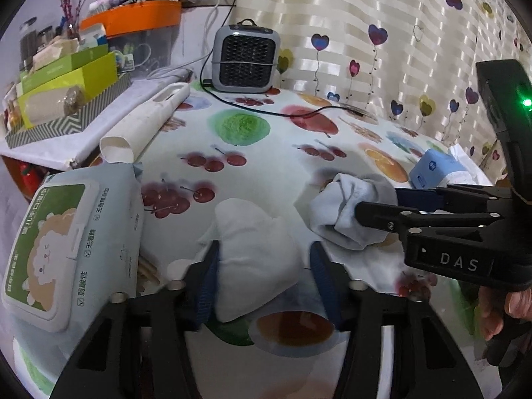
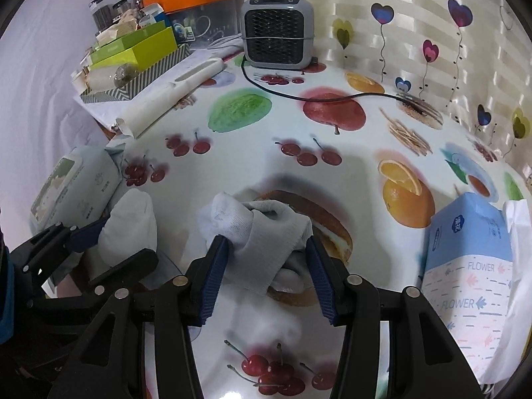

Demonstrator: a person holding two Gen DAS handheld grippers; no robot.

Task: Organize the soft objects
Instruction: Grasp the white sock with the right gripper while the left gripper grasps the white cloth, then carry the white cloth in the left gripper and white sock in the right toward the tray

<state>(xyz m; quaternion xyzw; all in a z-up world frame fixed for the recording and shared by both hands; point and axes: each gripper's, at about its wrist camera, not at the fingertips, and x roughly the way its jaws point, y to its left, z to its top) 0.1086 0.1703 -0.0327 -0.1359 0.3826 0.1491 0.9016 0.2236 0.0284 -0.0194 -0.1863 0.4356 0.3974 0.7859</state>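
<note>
- Far left of the bench (image 2: 266, 153): wet-wipe pack (image 1: 71, 252) lying flat, untouched, just beside the left tool.
- Left tool (image 1: 262, 276) angled down at the bench, jaws straddling a white sock (image 1: 256, 259); left pad against the fabric, right pad with a gap, so not gripping yet.
- Right tool (image 2: 267, 262) also tilted steeply down, jaws standing either side of a bunched grey-white sock (image 2: 262, 229), both pads (image 2: 216, 266) touching it; looks like a light grip.
- Far right: blue tissue pack (image 2: 465, 266) standing near the bench edge.
- Progress: seemingly early — both socks loose on the fruit-print cloth, apart from each other, neither paired nor put away; no obvious container visible.
</note>
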